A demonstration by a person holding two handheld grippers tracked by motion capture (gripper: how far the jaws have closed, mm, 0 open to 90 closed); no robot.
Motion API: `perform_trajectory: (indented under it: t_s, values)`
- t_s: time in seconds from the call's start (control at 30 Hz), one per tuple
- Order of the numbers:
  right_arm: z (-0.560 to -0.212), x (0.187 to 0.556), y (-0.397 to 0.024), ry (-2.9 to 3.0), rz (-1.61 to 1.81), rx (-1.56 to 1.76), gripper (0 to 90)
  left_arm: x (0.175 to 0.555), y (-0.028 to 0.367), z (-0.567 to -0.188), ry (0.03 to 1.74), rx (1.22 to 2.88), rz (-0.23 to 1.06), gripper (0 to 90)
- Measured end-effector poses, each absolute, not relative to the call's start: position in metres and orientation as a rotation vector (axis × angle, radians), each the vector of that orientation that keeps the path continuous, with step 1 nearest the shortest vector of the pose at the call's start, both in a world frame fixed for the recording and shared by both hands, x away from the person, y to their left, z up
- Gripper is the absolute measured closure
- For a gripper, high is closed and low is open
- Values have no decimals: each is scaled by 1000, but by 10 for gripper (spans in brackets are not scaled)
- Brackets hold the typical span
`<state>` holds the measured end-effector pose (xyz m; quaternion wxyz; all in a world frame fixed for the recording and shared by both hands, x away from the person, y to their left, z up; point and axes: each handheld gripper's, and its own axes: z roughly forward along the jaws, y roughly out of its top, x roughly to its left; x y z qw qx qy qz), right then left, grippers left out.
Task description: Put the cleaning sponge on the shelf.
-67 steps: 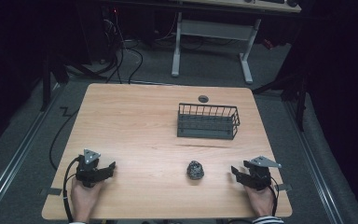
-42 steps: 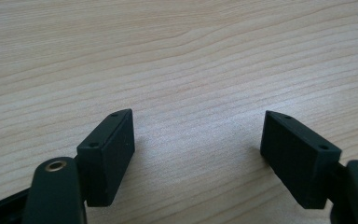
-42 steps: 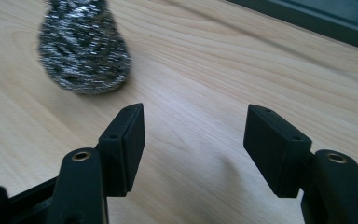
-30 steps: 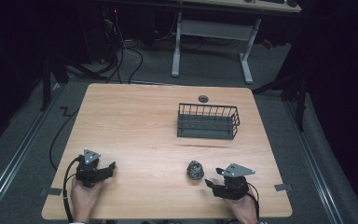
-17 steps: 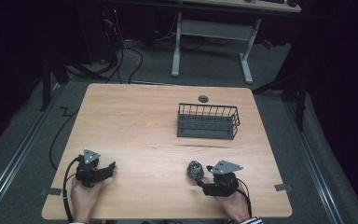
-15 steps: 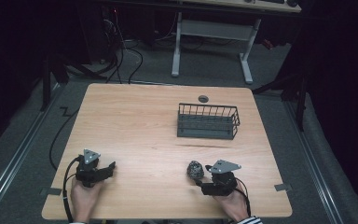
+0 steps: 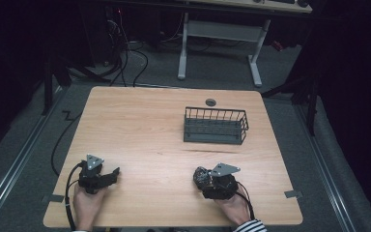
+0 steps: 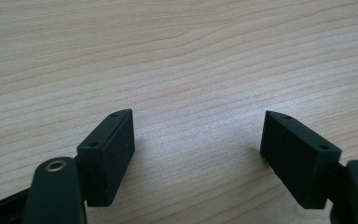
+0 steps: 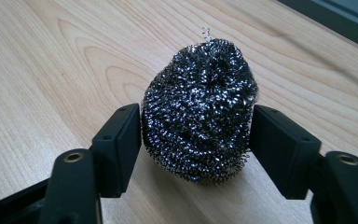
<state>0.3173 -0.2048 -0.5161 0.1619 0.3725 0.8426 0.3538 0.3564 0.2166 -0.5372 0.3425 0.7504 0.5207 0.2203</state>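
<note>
Scourer (image 9: 198,109) sits squarely between right tongs (image 9: 196,135), jaws touching both sides, grip looks closed on it. Left tongs (image 8: 198,149) released, well apart on tabletop (image 7: 145,130).

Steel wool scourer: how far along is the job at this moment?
Done: the right gripper has its jaws closed against both sides of the round steel wool scourer. The scourer sits on the wooden table. Left: lifting it, probably towards the empty black wire basket. The left gripper is open.
</note>
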Motion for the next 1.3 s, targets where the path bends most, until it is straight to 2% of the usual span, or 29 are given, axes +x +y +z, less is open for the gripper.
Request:
perform_trajectory:
  t_s: [0.2, 0.5, 1.07, 1.3]
  values:
    - [-517, 319, -204, 2403, 1024, 1065, 412, 356, 217, -537, 1353, 1951, 573, 265]
    - [-515, 318, -206, 2414, 1045, 1056, 455, 356, 217, -537, 1353, 1949, 570, 265]
    - [-507, 317, -214, 2410, 1134, 1059, 462, 356, 217, -537, 1354, 1949, 569, 265]
    - [-491, 317, -217, 2406, 1145, 1025, 462, 356, 217, -537, 1354, 1948, 569, 266]
